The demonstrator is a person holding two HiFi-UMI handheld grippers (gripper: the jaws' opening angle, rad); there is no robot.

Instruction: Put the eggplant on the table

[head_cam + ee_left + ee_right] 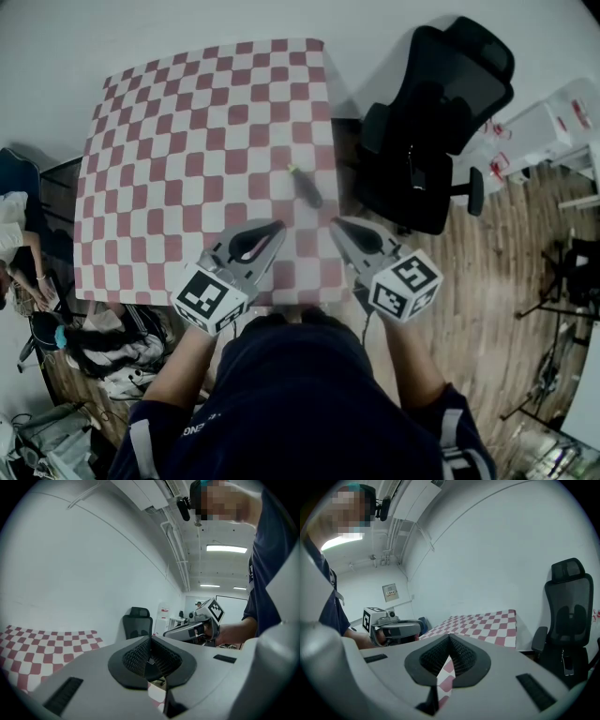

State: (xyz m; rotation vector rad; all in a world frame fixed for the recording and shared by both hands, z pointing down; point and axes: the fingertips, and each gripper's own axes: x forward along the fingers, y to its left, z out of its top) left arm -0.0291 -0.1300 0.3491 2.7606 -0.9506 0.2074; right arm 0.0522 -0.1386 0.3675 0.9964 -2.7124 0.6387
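A dark, slim eggplant [305, 186] with a green stem lies on the red-and-white checkered table [187, 141], near its right edge. My left gripper [278, 226] hovers over the table's near edge, jaws shut with nothing between them. My right gripper [335, 223] is level with it just to the right, also shut and empty. Both tips point toward the eggplant and stay a short way from it. In the left gripper view the right gripper [192, 630] shows held in a hand. The right gripper view shows the left gripper [393, 629] and the table [487, 623]; neither gripper view shows the eggplant.
A black office chair [436, 122] stands close to the table's right side, also in the right gripper view as the chair [566, 620]. White shelves [553, 131] stand at the far right on a wooden floor. Bags and clothes [103, 352] lie left of the person.
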